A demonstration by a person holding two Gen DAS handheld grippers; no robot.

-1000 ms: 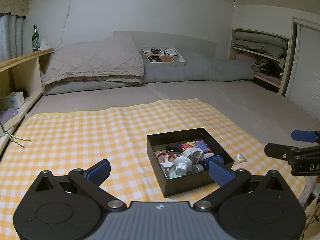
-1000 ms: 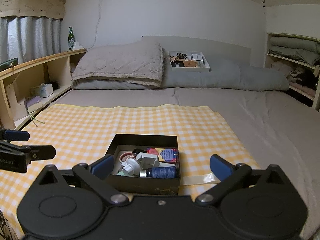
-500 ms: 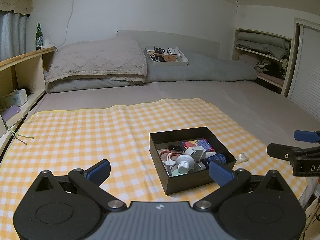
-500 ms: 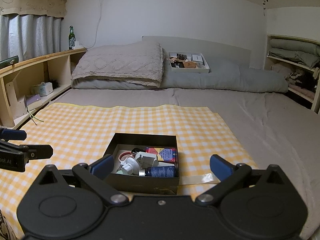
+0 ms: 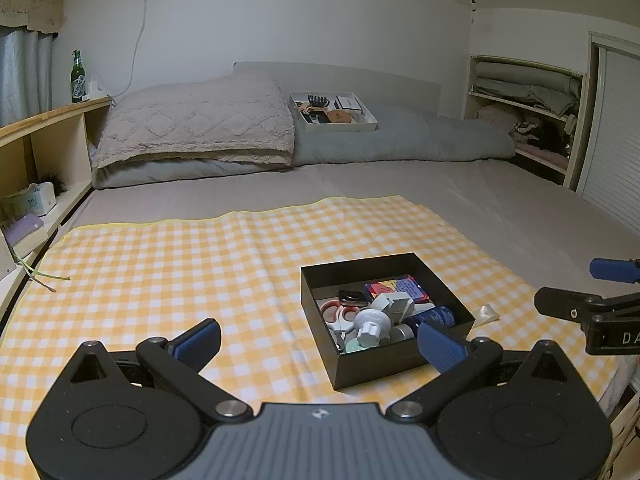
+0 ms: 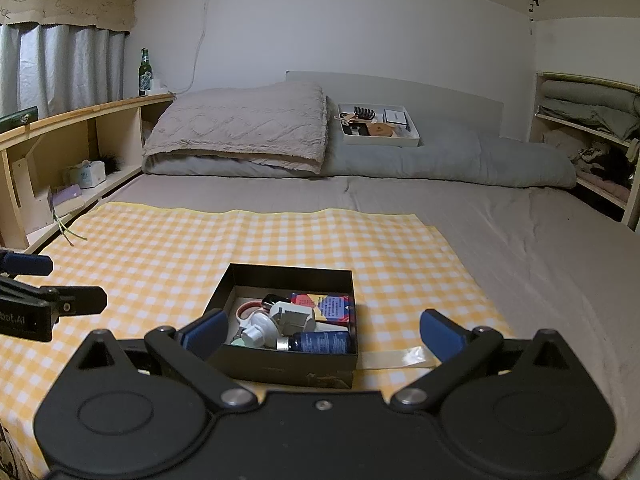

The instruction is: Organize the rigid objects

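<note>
1. On the bed (image 5: 500, 208), spread flat: a yellow checked cloth (image 5: 168, 264), carrying a black box (image 5: 376, 364) toward its right half.
2. Low over the near edge of that cloth, level and pointing toward the headboard: the left tongs (image 5: 318, 338), spread wide, nothing between the blue pads (image 5: 198, 338).
3. Just right of them, at about the same height, also level and facing forward: the right tongs (image 6: 322, 334), likewise released and empty, pads (image 6: 442, 334) far apart.
4. In the left wrist view, box set right of centre, its near right corner behind the right-hand pad; in the right wrist view, box almost centred between the two pads, its near left corner behind the left pad. No contact to be seen between either pair of tongs and the box.
5. Inside the box, jumbled together: a colourful card pack (image 6: 332, 306) at the back right, a dark blue bottle (image 6: 320, 342) lying along the front wall, a white boxy part (image 6: 294, 316) in the middle, a white knob-like piece (image 6: 260, 328) beside it, red-handled scissors (image 5: 340, 314) at the left, a small black item (image 5: 352, 298) behind.
6. On the cloth, touching the box's right side: a strip of clear tape (image 6: 400, 358).
7. Farther up the bed, on the grey duvet: a white tray (image 5: 334, 114) of small things.
</note>
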